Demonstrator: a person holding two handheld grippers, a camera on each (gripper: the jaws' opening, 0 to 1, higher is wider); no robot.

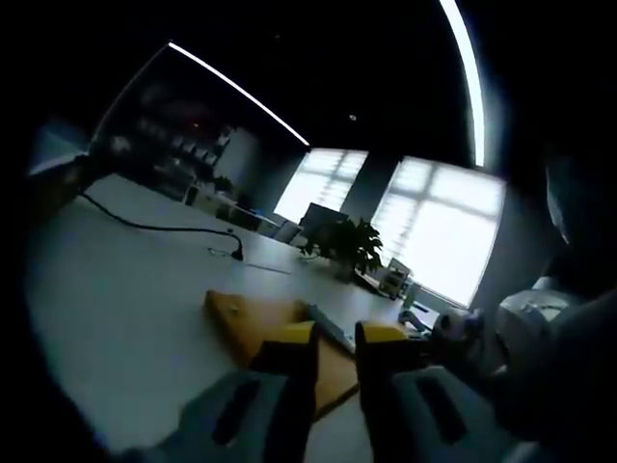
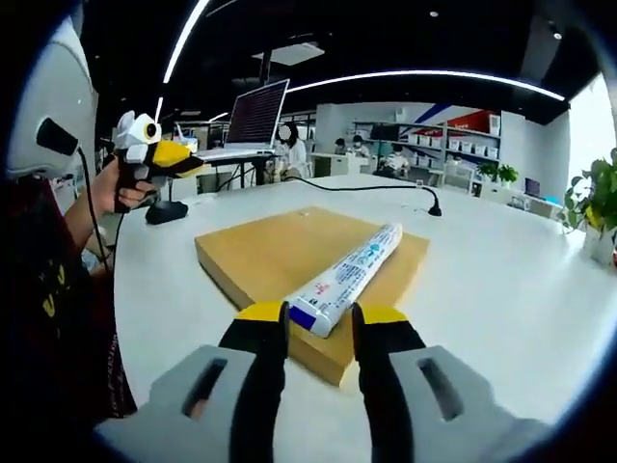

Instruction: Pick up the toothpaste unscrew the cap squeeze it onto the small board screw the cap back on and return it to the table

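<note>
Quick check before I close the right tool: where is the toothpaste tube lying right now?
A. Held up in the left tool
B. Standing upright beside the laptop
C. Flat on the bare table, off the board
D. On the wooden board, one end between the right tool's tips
D: in the right gripper view the toothpaste tube lies along the wooden board, its near end reaching between the open tips of the right tool.
</note>
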